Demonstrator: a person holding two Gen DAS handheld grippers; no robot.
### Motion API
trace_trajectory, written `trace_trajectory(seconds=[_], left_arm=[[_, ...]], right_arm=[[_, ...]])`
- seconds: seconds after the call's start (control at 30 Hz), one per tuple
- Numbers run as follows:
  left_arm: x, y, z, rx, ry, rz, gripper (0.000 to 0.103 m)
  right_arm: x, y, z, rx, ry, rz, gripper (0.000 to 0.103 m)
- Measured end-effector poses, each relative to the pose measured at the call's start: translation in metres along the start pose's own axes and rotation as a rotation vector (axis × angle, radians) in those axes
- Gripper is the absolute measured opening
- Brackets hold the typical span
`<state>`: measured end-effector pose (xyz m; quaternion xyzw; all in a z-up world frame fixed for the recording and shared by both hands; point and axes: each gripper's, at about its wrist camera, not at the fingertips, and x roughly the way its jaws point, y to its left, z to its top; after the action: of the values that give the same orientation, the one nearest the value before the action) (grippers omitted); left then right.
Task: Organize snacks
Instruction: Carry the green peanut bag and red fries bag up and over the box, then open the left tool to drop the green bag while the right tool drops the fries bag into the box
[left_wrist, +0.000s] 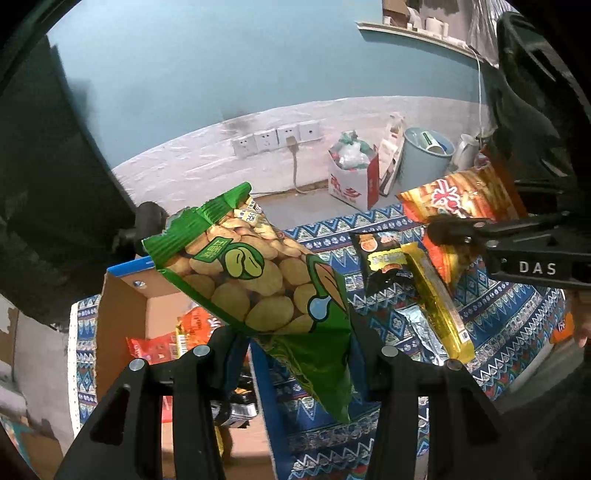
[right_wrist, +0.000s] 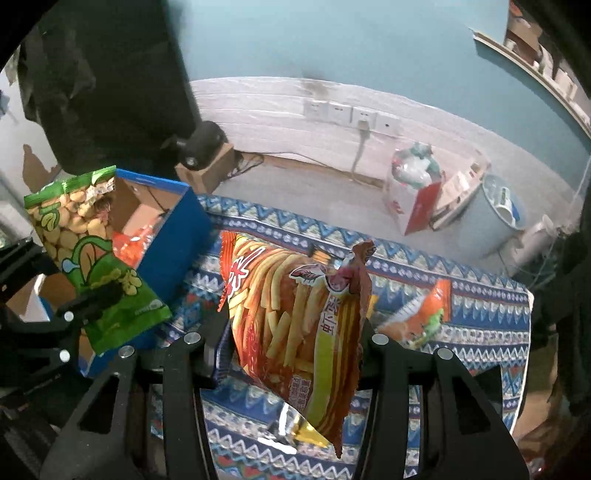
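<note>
Left gripper (left_wrist: 299, 347) pinching green bean bag (left_wrist: 258, 280) by its lower end, jaws pressed on the foil from both sides. Bag lifted clear of the patterned cloth (left_wrist: 498, 306), long axis slanting up and away from the jaws, crimped top leaning toward the cardboard box (left_wrist: 122, 295). Box just beside and below this bag, open on top, red packets (left_wrist: 162, 347) already lying inside.

Right gripper (right_wrist: 291, 350) pinching orange fries bag (right_wrist: 291, 314) the same way, jaws closed on its lower half, bag also held in the air, long axis nearly upright, top corner folded over. Box (right_wrist: 173, 236) to the left of this bag, across the cloth, with the green bag (right_wrist: 88, 258) hanging in front of its opening.

Judged from this: left hand nearer to the box, so green bag likely first in; fries bag farther, needing a sideways travel to the left.

Still lying flat on the cloth: black packet (left_wrist: 384, 258), yellow bar (left_wrist: 439, 306), silver packet (left_wrist: 417, 328), and one orange-green packet (right_wrist: 421, 314) near the far right edge.
</note>
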<state>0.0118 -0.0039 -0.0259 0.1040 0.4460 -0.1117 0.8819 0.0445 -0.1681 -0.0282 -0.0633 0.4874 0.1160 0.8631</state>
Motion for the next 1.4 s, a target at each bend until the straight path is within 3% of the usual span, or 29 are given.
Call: trace_trajectory(seconds=[0.6,1.4], left_arm=[[-0.006,0.075,-0.023,-0.105,-0.011,0.067,0.048],[0.017,0.169,-0.06,-0.271,0.092,0.154,0.05]], right_arm=[[0.027,0.084,0.04,-0.101,0.01,0.056,0.047],[0.091,0.179,0.069,-0.197,0.091,0.131,0.047]])
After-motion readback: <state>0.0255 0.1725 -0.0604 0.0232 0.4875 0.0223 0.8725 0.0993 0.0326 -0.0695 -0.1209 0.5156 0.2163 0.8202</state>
